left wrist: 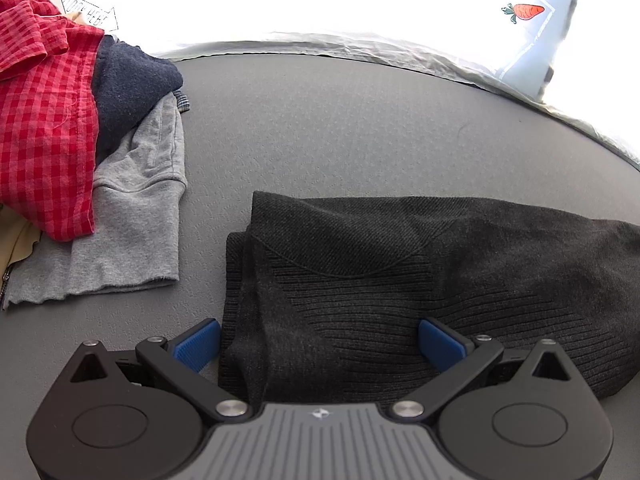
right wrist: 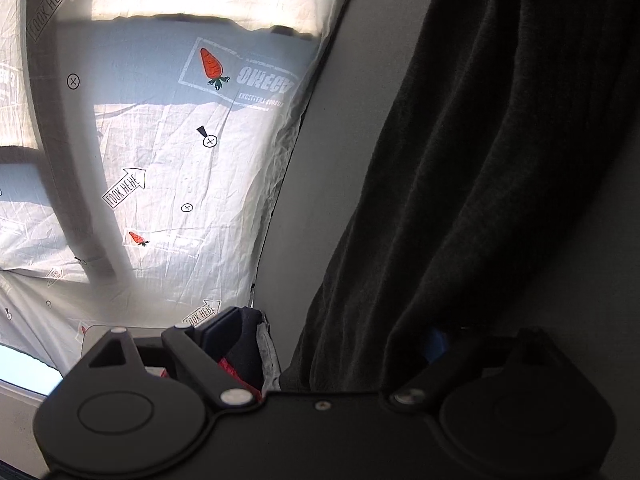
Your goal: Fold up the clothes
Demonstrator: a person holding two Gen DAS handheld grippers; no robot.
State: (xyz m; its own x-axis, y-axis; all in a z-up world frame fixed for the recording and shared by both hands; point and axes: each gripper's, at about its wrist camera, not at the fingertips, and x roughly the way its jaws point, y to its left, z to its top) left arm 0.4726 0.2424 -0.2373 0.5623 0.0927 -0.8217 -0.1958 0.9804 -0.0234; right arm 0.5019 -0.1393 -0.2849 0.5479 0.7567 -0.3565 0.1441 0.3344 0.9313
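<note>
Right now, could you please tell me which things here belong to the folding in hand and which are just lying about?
In the job:
- dark grey ribbed sweater, part-folded on the grey surface
- left tongs, open astride its edge
- right tongs, open beside it

Lying about:
- red checked shirt
- navy garment
- light grey sweatshirt
- carrot-print sheet

I work over a plain grey mat (left wrist: 360, 128). Beyond its far edge lies a wrinkled white sheet (right wrist: 168, 168) printed with red carrots (right wrist: 211, 63), arrows and small circled marks. Strong sunlight falls across the sheet, washing it out on the far side, with broad shadow bands crossing it.
</note>
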